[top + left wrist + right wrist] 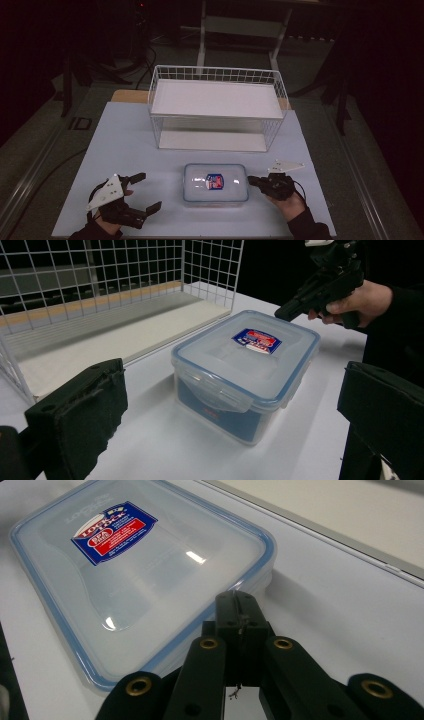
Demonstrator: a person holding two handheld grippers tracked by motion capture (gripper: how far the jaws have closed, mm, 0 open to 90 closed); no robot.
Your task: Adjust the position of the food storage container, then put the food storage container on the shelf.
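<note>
Clear lidded food container near the desk's front edge, before a white wire basket, left gripper at the front left corner, jaws spread wide, right gripper pressed together, tip at the container's right edge.

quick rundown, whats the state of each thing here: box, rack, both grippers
plastic container: lid on, side latch folded down, flat on the table, label up
wire rack: upright behind the container, both shelves bare
left gripper: jaws wide open, left of the container, apart from it
right gripper: jaws shut, holding nothing, tip at the container's right edge; contact cannot be told
</note>
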